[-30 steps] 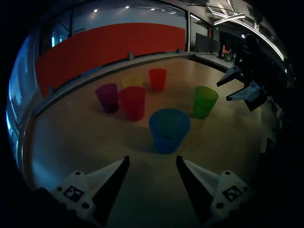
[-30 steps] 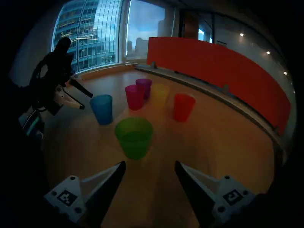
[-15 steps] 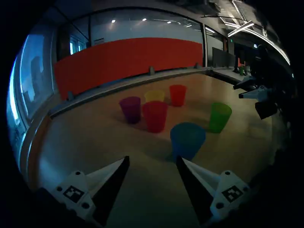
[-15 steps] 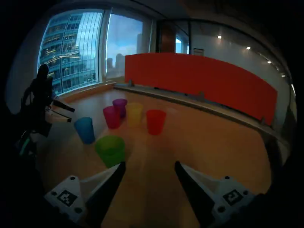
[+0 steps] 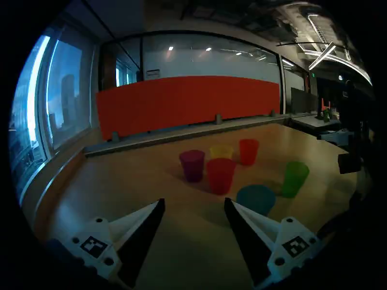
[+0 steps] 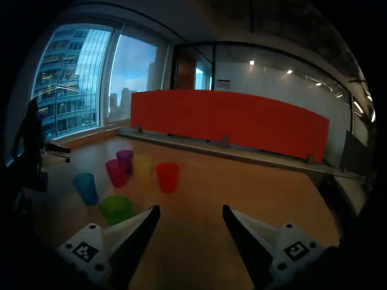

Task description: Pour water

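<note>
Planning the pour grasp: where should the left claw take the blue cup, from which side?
Side wall of the blue cup, just under the rim, one finger each side. It stands upright and narrows toward the base, so a higher hold should slip less. Come in level from the near side with the open left claw: the pink-red cup and green cup stand close behind it.
</note>
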